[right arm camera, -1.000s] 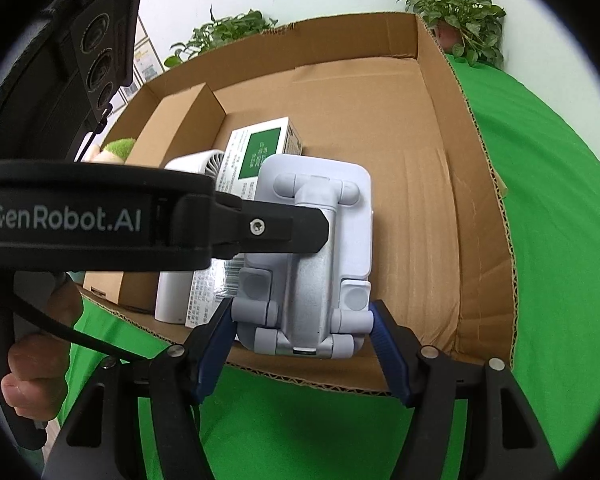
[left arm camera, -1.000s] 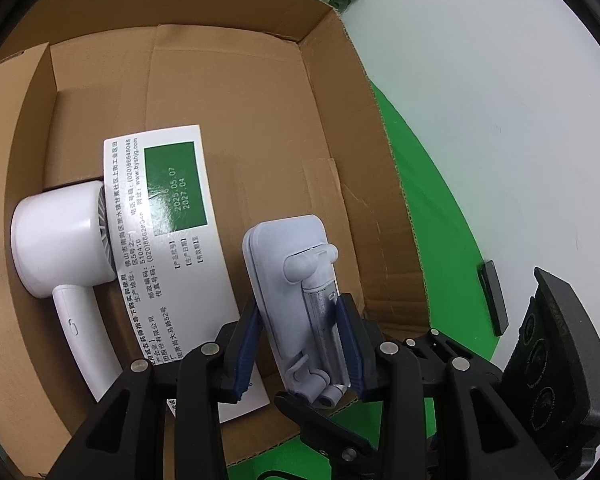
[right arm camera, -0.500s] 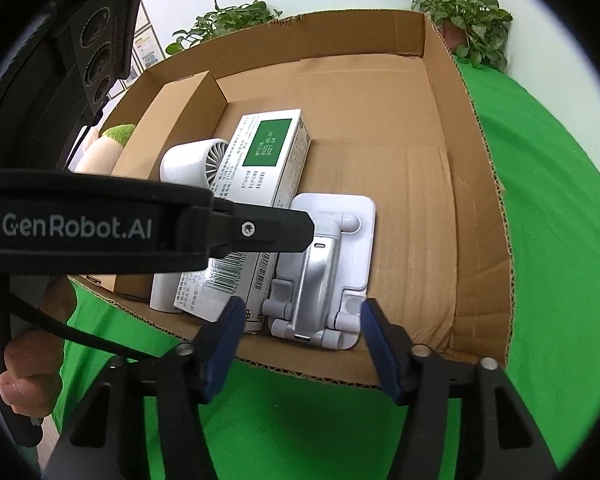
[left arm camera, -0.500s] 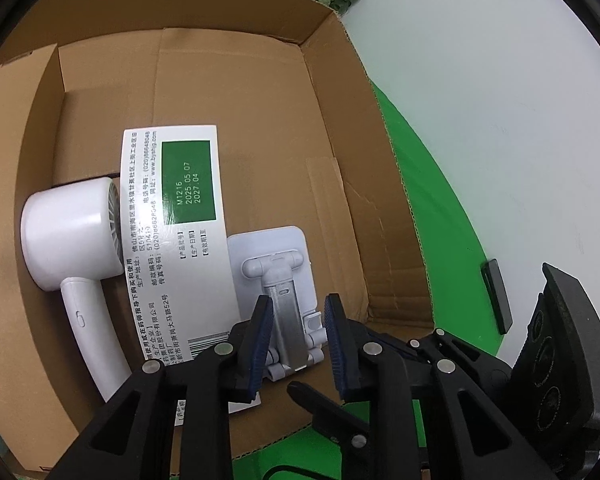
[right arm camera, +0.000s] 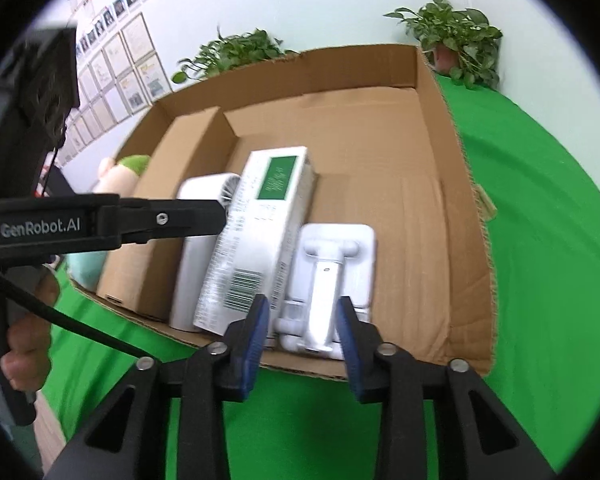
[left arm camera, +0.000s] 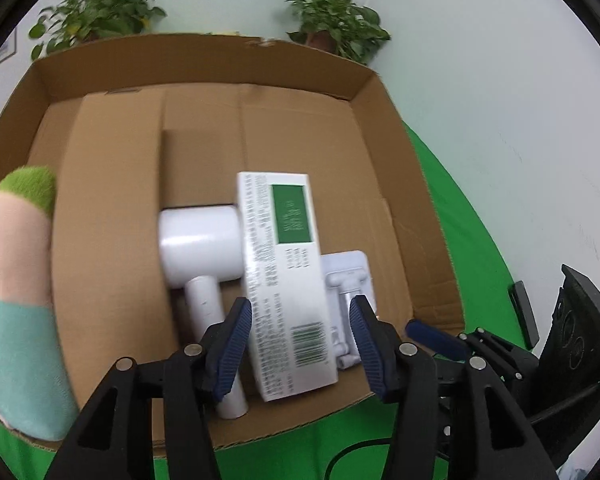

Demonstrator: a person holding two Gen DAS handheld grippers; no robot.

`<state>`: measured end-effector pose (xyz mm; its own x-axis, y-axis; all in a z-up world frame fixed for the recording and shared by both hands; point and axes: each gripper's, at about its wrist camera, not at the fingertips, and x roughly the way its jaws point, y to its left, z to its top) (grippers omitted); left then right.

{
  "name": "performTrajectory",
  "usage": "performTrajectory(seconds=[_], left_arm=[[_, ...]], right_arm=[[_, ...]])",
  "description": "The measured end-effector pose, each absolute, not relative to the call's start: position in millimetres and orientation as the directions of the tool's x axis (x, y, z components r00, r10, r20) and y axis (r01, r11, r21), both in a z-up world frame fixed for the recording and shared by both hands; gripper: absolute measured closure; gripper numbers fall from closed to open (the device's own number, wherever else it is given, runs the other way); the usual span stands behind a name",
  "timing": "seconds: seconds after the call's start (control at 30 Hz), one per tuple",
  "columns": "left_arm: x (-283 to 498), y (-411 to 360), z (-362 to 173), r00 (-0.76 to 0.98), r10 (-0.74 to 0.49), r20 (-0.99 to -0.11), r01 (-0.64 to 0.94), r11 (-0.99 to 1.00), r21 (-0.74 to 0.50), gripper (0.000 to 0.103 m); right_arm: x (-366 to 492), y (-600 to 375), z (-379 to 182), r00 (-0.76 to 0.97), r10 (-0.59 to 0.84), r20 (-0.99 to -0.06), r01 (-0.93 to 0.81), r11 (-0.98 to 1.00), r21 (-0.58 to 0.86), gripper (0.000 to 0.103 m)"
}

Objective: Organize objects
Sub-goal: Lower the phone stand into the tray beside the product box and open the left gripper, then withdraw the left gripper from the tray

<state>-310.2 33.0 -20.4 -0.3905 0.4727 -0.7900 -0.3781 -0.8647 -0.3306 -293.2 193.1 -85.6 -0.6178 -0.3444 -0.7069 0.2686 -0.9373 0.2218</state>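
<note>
Left wrist view: left gripper (left arm camera: pixel 300 342) above near edge of box (left arm camera: pixel 384 184), jaws just opening, parted and empty, blue pads (left arm camera: pixel 232 346) clear of everything below. Inside box, lying flat in a row near front wall: dryer (left arm camera: pixel 200 240) at left with handle toward camera, carton (left arm camera: pixel 288 276) in middle, long, white with green panel and barcode, overlapping dryer's barrel; stand (left arm camera: pixel 348 280) at right, touching carton's side. Rest of box floor bare cardboard. Outside box's left wall, a plush (left arm camera: pixel 16 280), pink with green top and teal lower part. At lower right, right gripper's blue pad and black body, over green cloth (left arm camera: pixel 472 248); a small dark slab (left arm camera: pixel 523 314) on cloth near white wall. Two plants (left arm camera: pixel 332 20) behind box. Right wrist view: right gripper (right arm camera: pixel 302 338) at front wall of box (right arm camera: pixel 452 216), jaws just closing, framing foot of stand (right arm camera: pixel 332 272) on either side; cannot tell whether pads (right arm camera: pixel 256 332) press it or merely flank it, motion blur there. Carton (right arm camera: pixel 256 232) just left of stand, dryer (right arm camera: pixel 198 248) beyond it, plush (right arm camera: pixel 120 172) past left wall. Left gripper's black arm across left side, a hand (right arm camera: pixel 24 344) on its grip. Framed papers (right arm camera: pixel 112 64) on wall behind.
</note>
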Motion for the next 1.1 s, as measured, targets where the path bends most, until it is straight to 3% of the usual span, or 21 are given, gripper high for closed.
performTrajectory(seconds=[0.13, 0.37, 0.7, 0.9, 0.97, 1.0, 1.03, 1.1], left_arm=[[-318, 28, -37, -0.336, 0.489, -0.805, -0.366, -0.855, -0.367, 0.053], [-320, 42, -68, -0.226, 0.529, -0.818, -0.37, -0.823, -0.43, 0.053], [-313, 44, -74, -0.229, 0.535, -0.813, -0.376, -0.819, -0.432, 0.053], [-293, 30, -54, -0.39, 0.475, -0.788, -0.387, -0.862, -0.328, 0.053], [-279, 21, -40, -0.488, 0.441, -0.754, -0.401, -0.88, -0.255, 0.046], [-271, 17, -34, -0.536, 0.418, -0.733, -0.4, -0.891, -0.215, 0.036], [-260, 11, -28, -0.603, 0.378, -0.703, -0.385, -0.909, -0.158, 0.023], [-243, -3, -22, -0.704, 0.305, -0.642, -0.334, -0.939, -0.08, 0.007]], right_arm=[[-294, 179, -87, -0.591, -0.403, -0.698, 0.318, -0.912, 0.257, 0.037], [-284, 157, -93, -0.568, -0.426, -0.704, 0.387, -0.893, 0.228, 0.034], [-278, 172, -95, -0.59, -0.416, -0.693, 0.375, -0.9, 0.221, 0.03], [-268, 167, -90, -0.639, -0.405, -0.654, 0.391, -0.903, 0.178, 0.017], [-264, 165, -88, -0.671, -0.389, -0.631, 0.383, -0.911, 0.154, 0.008], [-261, 164, -86, -0.687, -0.383, -0.618, 0.378, -0.914, 0.146, 0.0], [-257, 164, -85, -0.717, -0.371, -0.59, 0.365, -0.921, 0.136, 0.0], [-252, 161, -84, -0.754, -0.343, -0.561, 0.337, -0.934, 0.119, 0.0]])
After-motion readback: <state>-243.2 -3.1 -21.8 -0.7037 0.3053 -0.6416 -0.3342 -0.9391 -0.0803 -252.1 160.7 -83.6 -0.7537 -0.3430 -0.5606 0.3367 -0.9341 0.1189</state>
